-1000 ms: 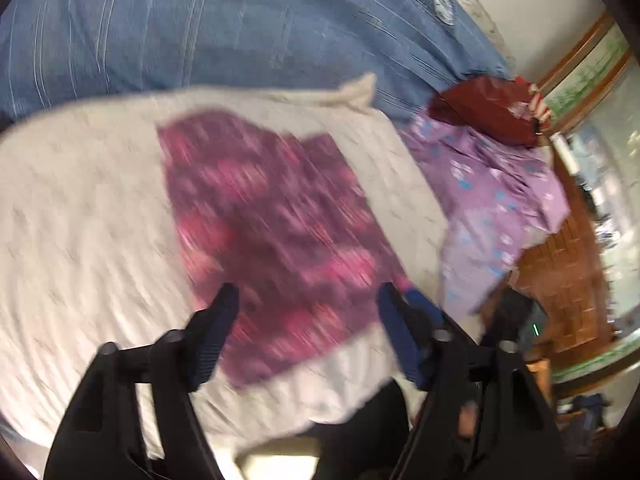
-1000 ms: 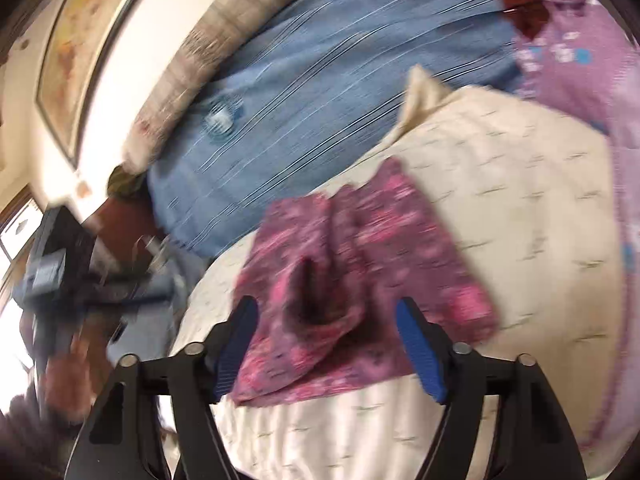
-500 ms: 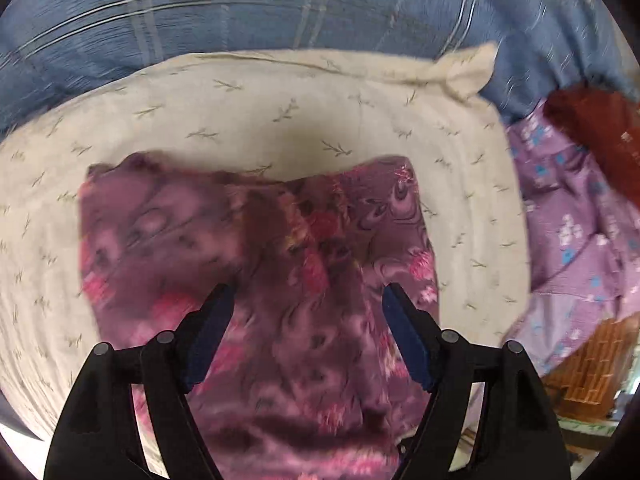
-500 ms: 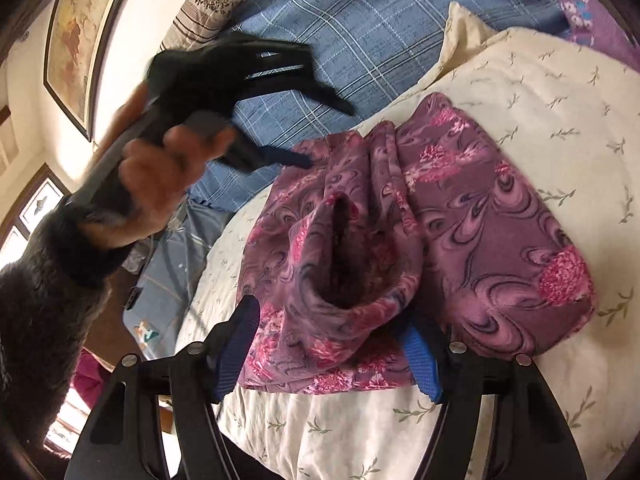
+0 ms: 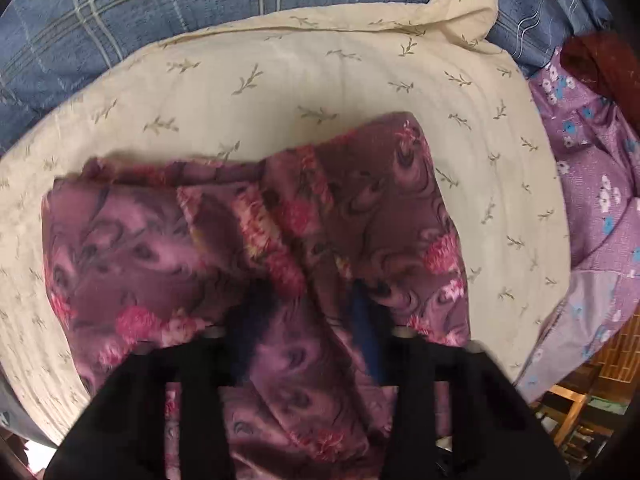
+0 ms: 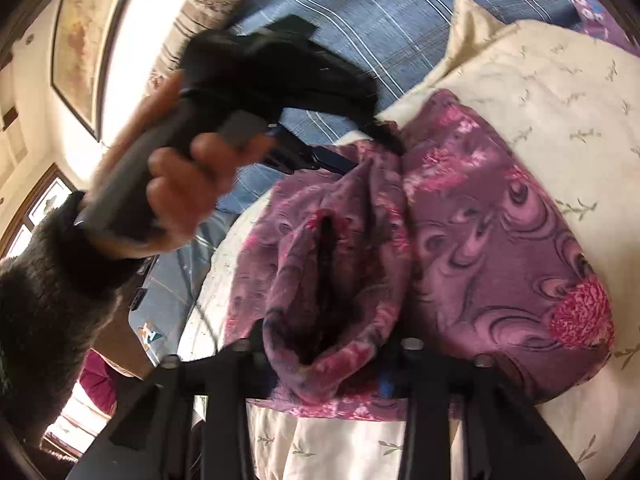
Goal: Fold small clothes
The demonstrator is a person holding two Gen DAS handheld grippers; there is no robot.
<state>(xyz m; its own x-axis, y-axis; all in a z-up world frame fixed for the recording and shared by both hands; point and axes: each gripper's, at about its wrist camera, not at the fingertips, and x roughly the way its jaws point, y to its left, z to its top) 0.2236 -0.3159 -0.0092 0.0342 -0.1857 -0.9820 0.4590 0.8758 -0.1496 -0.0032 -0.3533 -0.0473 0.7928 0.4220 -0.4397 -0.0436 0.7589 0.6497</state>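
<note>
A small purple garment with pink flowers (image 5: 168,248) lies crumpled on a cream pillow (image 5: 320,72). My left gripper (image 5: 308,320) has its jaws closed in on a raised fold of the garment at its near edge. It also shows in the right wrist view (image 6: 376,136), gripping the garment's far edge. My right gripper (image 6: 324,360) is pinched on a bunched fold of the same garment (image 6: 500,240), whose cloth hides the fingertips.
A blue plaid bedspread (image 5: 200,4) lies behind the pillow. A lilac flowered cloth (image 5: 600,200) and a dark red cloth (image 5: 600,60) lie to the right. A striped pillow (image 6: 200,12) and a framed picture (image 6: 80,32) stand by the wall.
Both grippers have come down onto the garment and closed on folds of it; one second ago both were open above it.
</note>
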